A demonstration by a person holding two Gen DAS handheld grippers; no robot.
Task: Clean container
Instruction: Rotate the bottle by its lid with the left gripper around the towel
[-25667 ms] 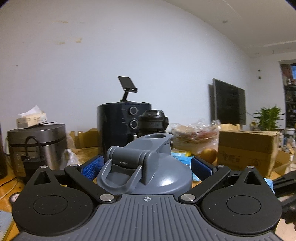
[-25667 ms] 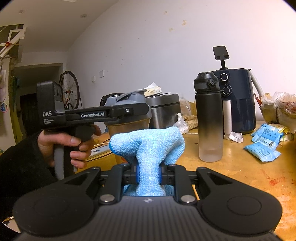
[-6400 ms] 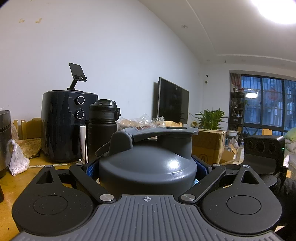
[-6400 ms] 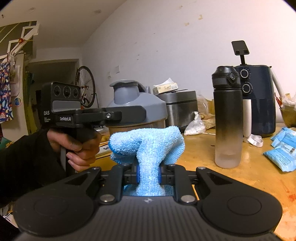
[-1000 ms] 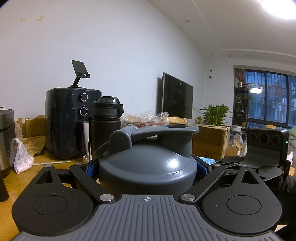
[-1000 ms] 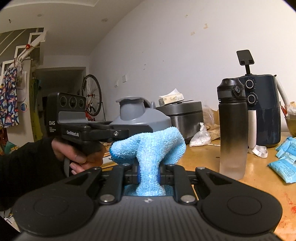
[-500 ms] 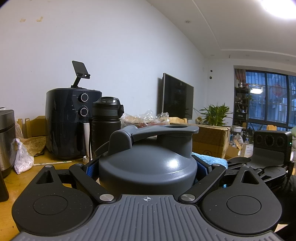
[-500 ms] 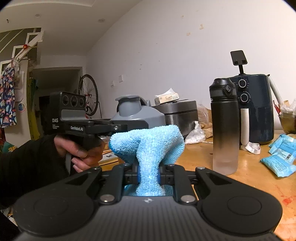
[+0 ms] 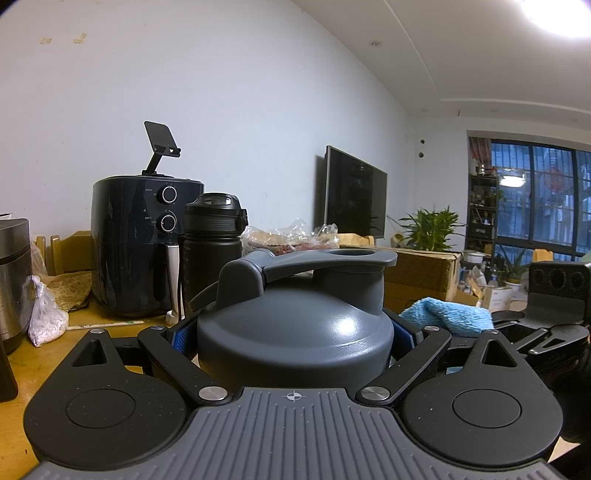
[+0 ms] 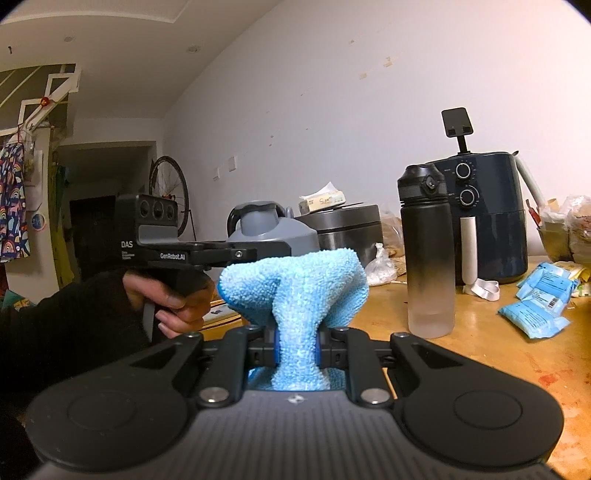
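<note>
Both views are being bent by strong fisheye distortion, walls and ceiling lines being curved toward dark vignetted corners. In the left wrist view, the room is being lit by a ceiling lamp [image 9: 561, 14], blown out to white glare above the window [image 9: 532, 195], and a soft highlight is being thrown on the grey lid [image 9: 295, 332]. The right wrist view is being tinted warm, the wall being overexposed above the air fryer [image 10: 487, 218]. Focus is being held sharp.

Grey-lidded container [image 9: 293, 332] upright, flip cap open — fluffy blue cloth [image 10: 295, 291] bunched just beside it.
</note>
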